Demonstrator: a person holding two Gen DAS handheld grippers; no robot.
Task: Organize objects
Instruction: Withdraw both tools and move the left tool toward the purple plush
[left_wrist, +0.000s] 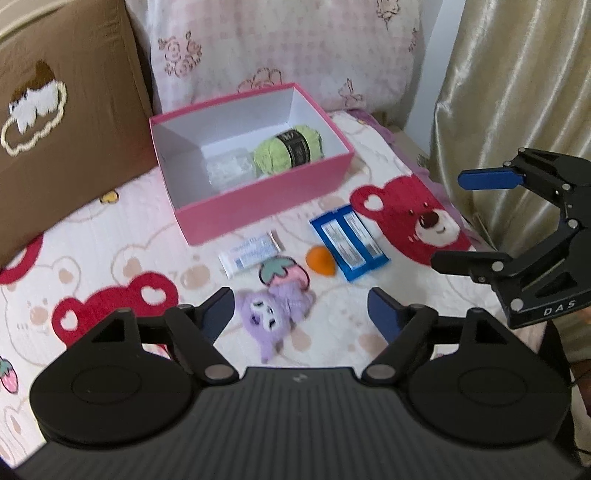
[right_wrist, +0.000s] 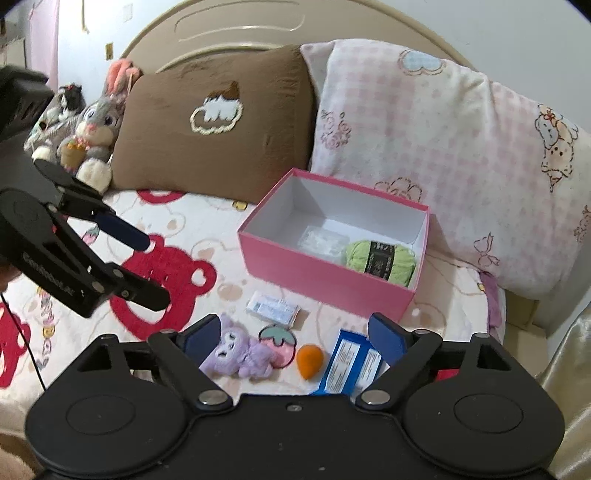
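While both grippers hover over the bed with nothing between their blue pads, the loose items wait in a short row on the bear-print blanket (left_wrist: 110, 258). The left gripper (left_wrist: 301, 314) has its jaws released and spread wide just above the small purple plush doll (left_wrist: 271, 314), the nearest thing. This doll looks light and soft, so it should squash under the pads; a hold across its round head or middle seems safest, since the limbs would likely slip. Touching its far side lies a flat pink strawberry-shaped pouch (left_wrist: 282, 271), thin and floppy, best pinched at an edge. Just right of that sits a small orange teardrop sponge (left_wrist: 320, 260), light and springy, easy to squeeze at its fat end. Right again lies a blue-and-white foil packet (left_wrist: 349, 242), slick and flat, probably needing an edge lifted first. Left of the sponge, a little farther off, rests a white paper sachet (left_wrist: 249, 253), equally thin. The right gripper (right_wrist: 291, 336) also has released jaws, held above the sponge and the packet. Farther off stands an open pink cardboard box (left_wrist: 258, 210), already holding a green yarn ball (left_wrist: 290, 149) and a clear plastic wrapper (left_wrist: 231, 168). Behind it lean a brown embroidered cushion (right_wrist: 207, 136) and a pink checked pillow (right_wrist: 443, 158).
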